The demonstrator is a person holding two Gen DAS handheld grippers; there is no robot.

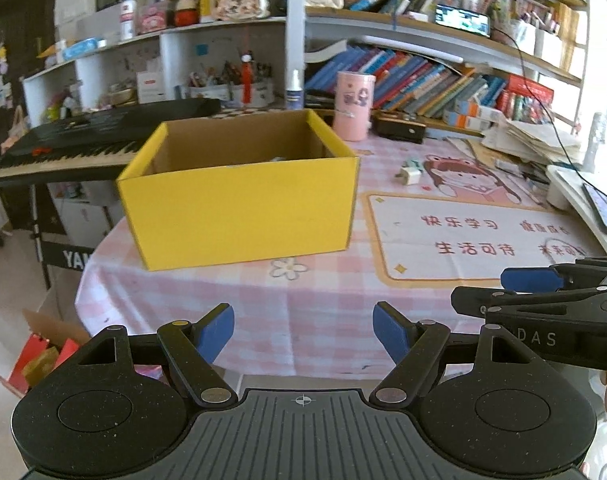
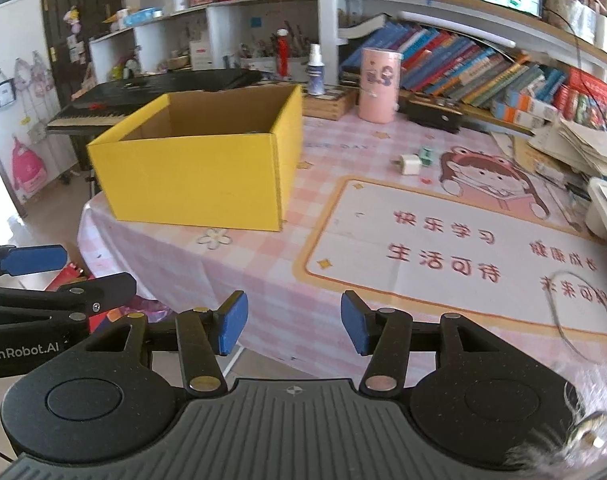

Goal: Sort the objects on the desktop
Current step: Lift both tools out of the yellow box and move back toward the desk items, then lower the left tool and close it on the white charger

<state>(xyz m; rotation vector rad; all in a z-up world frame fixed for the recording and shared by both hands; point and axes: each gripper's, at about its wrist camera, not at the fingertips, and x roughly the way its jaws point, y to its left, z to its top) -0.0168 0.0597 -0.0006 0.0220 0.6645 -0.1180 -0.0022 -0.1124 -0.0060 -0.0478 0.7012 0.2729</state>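
An open yellow cardboard box [image 1: 239, 208] stands on the pink checked table; it also shows in the right wrist view [image 2: 195, 180]. A small white charger plug [image 1: 409, 176] with a small green item beside it lies right of the box, also seen in the right wrist view [image 2: 409, 164]. My left gripper [image 1: 303, 336] is open and empty, near the table's front edge. My right gripper [image 2: 293, 326] is open and empty, also at the front edge. Each gripper shows at the side of the other's view: the right gripper [image 1: 543, 292] and the left gripper [image 2: 51, 276].
A pink cylinder cup [image 1: 353, 106], a spray bottle [image 1: 294, 90] and a black case [image 1: 399, 128] stand behind the box. Book-filled shelves [image 1: 423, 80] line the back. A keyboard piano [image 1: 83, 148] is at left. Papers and a phone [image 1: 601, 208] lie at right.
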